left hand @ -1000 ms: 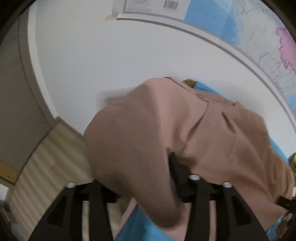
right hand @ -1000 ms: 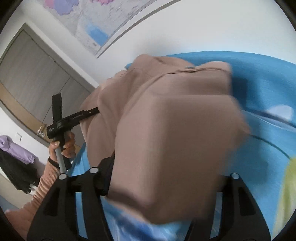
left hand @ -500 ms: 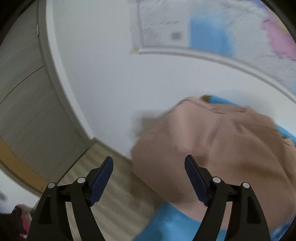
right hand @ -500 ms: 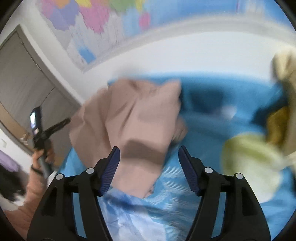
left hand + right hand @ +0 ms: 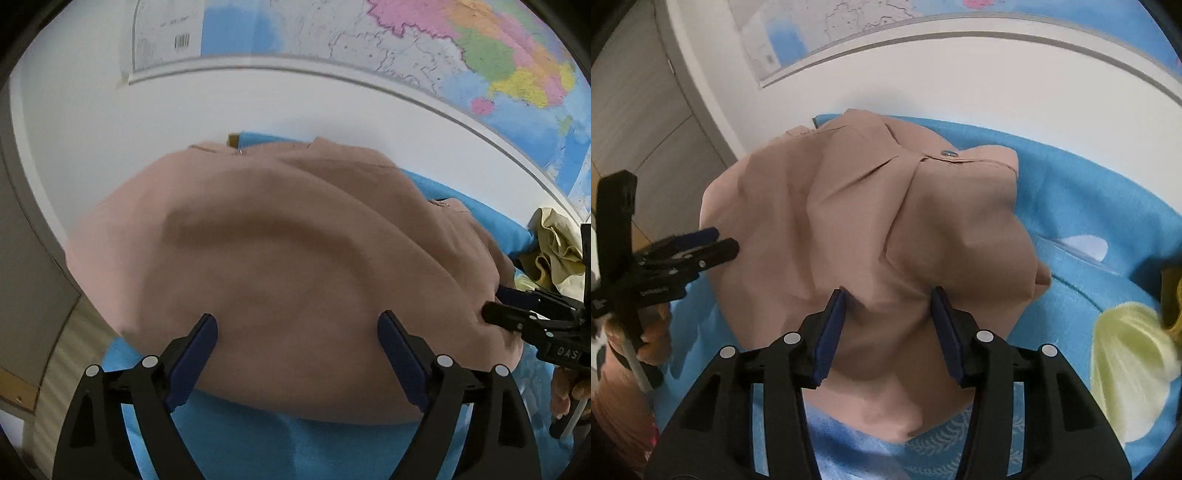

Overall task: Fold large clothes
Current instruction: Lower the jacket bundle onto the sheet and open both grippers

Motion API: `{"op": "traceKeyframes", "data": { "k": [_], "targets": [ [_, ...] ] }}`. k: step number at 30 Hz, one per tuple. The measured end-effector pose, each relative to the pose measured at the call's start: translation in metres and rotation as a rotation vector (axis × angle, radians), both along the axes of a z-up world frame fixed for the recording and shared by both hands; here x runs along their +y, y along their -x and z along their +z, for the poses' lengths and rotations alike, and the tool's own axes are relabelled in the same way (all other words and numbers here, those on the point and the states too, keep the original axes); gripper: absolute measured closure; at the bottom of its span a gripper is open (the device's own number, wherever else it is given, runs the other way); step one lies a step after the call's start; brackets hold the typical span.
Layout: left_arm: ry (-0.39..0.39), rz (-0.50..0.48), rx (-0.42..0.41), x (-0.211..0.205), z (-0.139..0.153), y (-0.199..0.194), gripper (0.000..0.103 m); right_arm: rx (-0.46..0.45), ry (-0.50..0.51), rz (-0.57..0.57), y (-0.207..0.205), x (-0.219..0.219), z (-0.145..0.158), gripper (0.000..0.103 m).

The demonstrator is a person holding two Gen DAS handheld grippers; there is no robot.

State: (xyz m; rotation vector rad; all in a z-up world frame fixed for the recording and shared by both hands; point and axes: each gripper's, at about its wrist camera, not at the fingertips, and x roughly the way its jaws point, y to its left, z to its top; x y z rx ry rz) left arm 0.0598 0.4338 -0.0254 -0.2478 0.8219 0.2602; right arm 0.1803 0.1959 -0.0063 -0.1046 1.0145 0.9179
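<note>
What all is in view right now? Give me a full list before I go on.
garment: one, dusty pink, bunched on the blue sheet, snap button near its far edge
sheet: one, blue, spread under the garment
cloth: one, pale yellow, on the sheet to the right
darker yellow cloth: one, mustard, crumpled at the far right by the wall
map: one, multicoloured, on the white wall
door: grey, at the left
left gripper: black with blue pads, jaws opening, nothing clamped
right gripper: black with blue pads, jaws closing over a garment fold
hand: one, holding the left gripper's handle, pink sleeve
</note>
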Motion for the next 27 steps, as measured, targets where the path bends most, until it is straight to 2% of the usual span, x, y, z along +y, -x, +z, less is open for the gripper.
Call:
{"op": "traceKeyframes", "data": {
  "k": [3,8,11,19,23,27],
  "targets": [
    [0.002,0.019,-0.010,-0.001,0.002,0.004,0.017,-0.032,-0.004,0.010,0.009,-0.002,0.010,0.046],
    [-0.058,0.052,-0.034,-0.018,0.012,0.022,0.009,-0.102,-0.023,0.018,0.030,0.004,0.024,0.039],
    [-0.097,0.063,-0.052,-0.030,0.019,0.030,0.007,-0.137,-0.022,0.036,0.043,0.007,0.028,0.029],
    [-0.182,0.104,-0.077,-0.053,0.029,0.046,0.007,-0.179,-0.032,0.034,0.064,0.010,0.030,0.008],
    [-0.189,0.101,-0.077,-0.061,0.030,0.051,0.007,-0.218,-0.067,0.015,0.073,0.005,0.035,0.006],
    [-0.166,0.117,-0.082,-0.065,0.031,0.056,0.007,-0.188,-0.052,0.009,0.079,0.000,0.034,0.006]
  ]
}}
